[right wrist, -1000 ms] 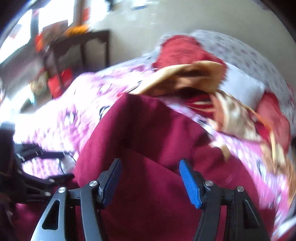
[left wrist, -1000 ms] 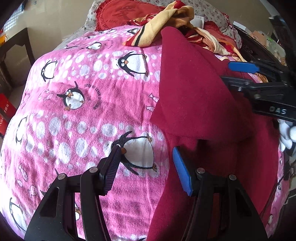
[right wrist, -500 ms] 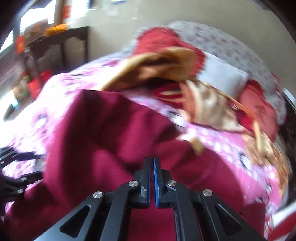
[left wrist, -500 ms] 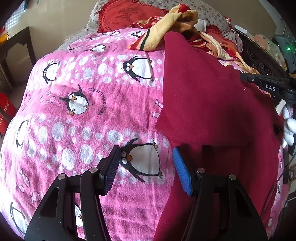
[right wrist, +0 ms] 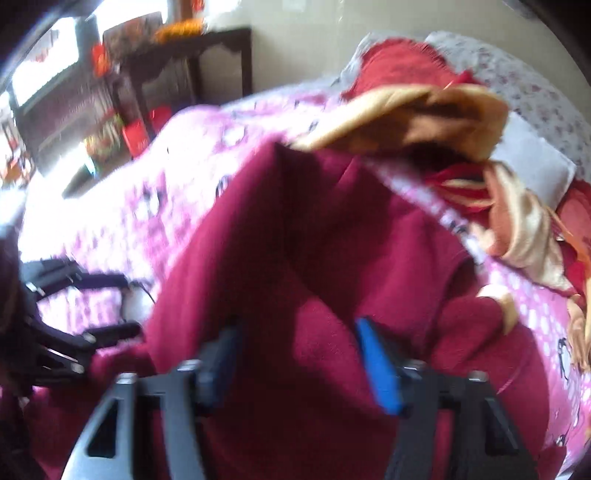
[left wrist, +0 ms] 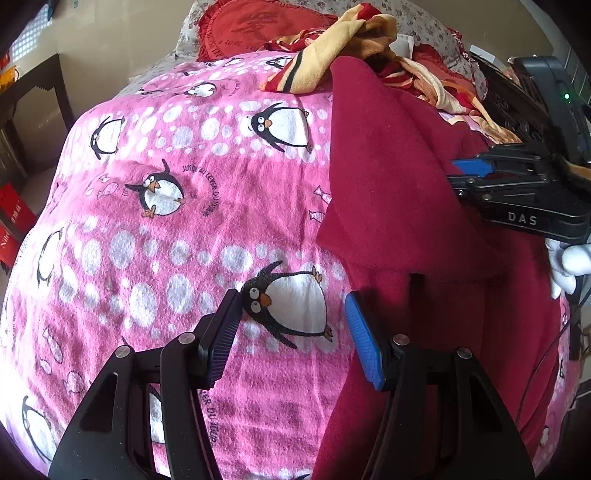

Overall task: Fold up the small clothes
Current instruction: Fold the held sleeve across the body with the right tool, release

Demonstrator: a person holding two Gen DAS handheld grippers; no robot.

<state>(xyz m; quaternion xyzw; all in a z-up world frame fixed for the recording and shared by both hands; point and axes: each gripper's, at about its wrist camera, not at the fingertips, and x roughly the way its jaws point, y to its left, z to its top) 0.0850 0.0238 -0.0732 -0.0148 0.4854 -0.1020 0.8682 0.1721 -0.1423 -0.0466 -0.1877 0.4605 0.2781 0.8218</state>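
A dark red fleece garment (left wrist: 399, 184) lies on the right half of a pink penguin blanket (left wrist: 184, 221), with one flap folded over its middle. My left gripper (left wrist: 291, 339) hovers open above the blanket at the garment's left edge, with a penguin print showing between its fingers. My right gripper (right wrist: 295, 354) hangs over the middle of the garment (right wrist: 314, 258). Its jaws are opening and no cloth is pinched between the pads. From the left wrist view the right gripper (left wrist: 460, 174) reaches in from the right, held by a white-gloved hand (left wrist: 569, 266).
A heap of yellow, red and cream clothes (left wrist: 343, 44) lies at the far end of the bed next to a red cushion (left wrist: 251, 29). A dark wooden table (right wrist: 184, 74) stands beyond the bed's left side, with red boxes on the floor.
The right gripper closed fully, then reopened, and dropped lower over the red garment. The left gripper stayed where it was, still open.
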